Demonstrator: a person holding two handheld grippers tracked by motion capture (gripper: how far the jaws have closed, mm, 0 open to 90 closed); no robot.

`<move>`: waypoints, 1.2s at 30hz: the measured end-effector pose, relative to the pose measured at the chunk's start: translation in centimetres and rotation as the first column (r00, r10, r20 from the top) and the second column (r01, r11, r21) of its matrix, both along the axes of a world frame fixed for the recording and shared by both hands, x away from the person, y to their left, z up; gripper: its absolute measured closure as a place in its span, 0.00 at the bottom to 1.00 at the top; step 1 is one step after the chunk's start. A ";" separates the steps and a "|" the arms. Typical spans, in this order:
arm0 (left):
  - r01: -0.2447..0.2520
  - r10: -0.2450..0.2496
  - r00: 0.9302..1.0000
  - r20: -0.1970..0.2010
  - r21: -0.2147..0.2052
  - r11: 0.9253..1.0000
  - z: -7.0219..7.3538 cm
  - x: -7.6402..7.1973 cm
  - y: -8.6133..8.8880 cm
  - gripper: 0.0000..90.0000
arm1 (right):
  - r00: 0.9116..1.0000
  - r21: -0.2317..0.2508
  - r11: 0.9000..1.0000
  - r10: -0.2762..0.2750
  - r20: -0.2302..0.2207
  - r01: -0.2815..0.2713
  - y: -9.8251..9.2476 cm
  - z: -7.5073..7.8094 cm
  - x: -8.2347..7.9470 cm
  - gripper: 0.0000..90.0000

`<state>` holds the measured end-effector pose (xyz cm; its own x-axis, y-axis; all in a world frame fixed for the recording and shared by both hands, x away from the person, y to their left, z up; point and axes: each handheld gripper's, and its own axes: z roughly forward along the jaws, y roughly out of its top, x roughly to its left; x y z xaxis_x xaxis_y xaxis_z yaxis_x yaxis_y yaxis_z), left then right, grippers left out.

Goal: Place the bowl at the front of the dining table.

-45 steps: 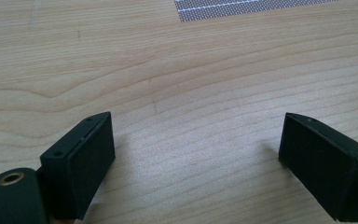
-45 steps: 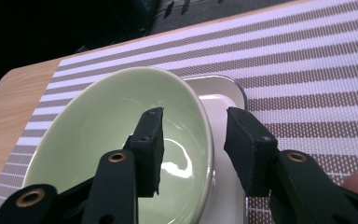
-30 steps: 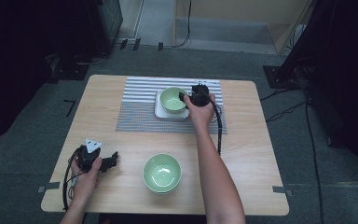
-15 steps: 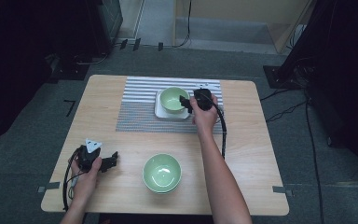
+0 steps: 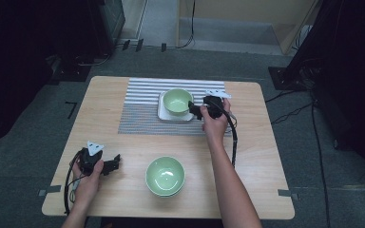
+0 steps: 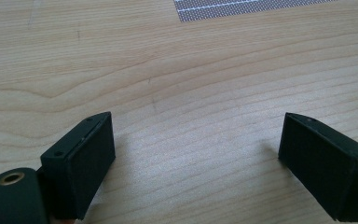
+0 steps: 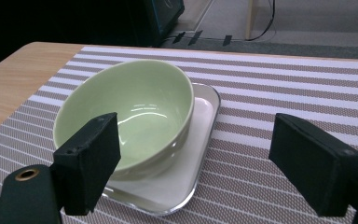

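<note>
Your right gripper (image 5: 196, 112) sits just off the right side of the white square plate (image 5: 161, 113), and its jaws have just been opening: they stand wide now with nothing pressed between them. In the right gripper view the green bowl (image 7: 126, 116) rests on the plate (image 7: 200, 140), leaning a little toward the plate's far corner rather than sitting dead centre, with one jaw in front of its near wall and the other well clear over the striped placemat (image 7: 279, 93). That reads as the release step: the bowl has been set on the plate and you are letting go of it.

The plate itself lies on the placemat (image 5: 142, 102), at the far half of the bench (image 5: 266, 156) from you. A second green bowl (image 5: 165, 175) stands well apart from the plate, on the bare wood near your edge, directly toward you from it.

Your left gripper (image 5: 111, 163) rests low on the bench, well away from the plate and to the left of that second bowl. Its jaws are open and empty, with plain wood between them in the left gripper view.

The next move likely calls for drawing the right gripper back from the plate without nudging the bowl's rim, since the near jaw is close to the bowl's wall. After that, the second bowl looks like the next thing to pick up, and either hand could reach it.
</note>
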<state>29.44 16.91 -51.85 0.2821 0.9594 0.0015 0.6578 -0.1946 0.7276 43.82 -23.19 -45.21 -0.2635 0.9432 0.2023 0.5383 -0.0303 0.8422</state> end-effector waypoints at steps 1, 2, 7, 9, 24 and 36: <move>0.000 0.000 1.000 0.000 0.000 1.000 0.0 0.0 0.0 0.12 | 1.000 -0.003 1.000 0.002 -0.002 -0.002 -0.1 0.0 -0.2 0.18; 0.000 0.000 1.000 0.000 0.000 1.000 0.0 0.0 0.0 0.12 | 1.000 -0.007 1.000 -0.003 -0.001 0.003 -0.2 0.0 -0.4 0.18; 0.000 0.000 1.000 0.000 0.000 1.000 0.0 0.0 0.0 0.12 | 1.000 -0.015 1.000 -0.017 0.002 0.017 -1.0 -0.2 -1.3 0.18; 0.000 0.000 1.000 0.000 0.001 1.000 0.0 0.0 0.0 0.12 | 1.000 -0.016 1.000 -0.017 0.004 0.017 -1.4 -0.3 -1.7 0.18; 0.000 0.000 1.000 -0.001 0.001 1.000 0.0 0.0 0.0 0.12 | 1.000 -0.039 0.999 -0.016 0.007 0.016 -3.3 -1.0 -4.2 0.18; 0.000 0.000 1.000 -0.001 0.000 1.000 0.0 0.0 0.0 0.12 | 0.999 -0.044 0.998 -0.037 0.005 0.037 -5.2 -1.8 -6.0 0.18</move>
<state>29.44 16.90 -51.84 0.2820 0.9594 0.0018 0.6582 -0.1949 0.7271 37.77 -28.36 -46.98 -0.2291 0.9603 0.1590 0.5339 -0.0126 0.8454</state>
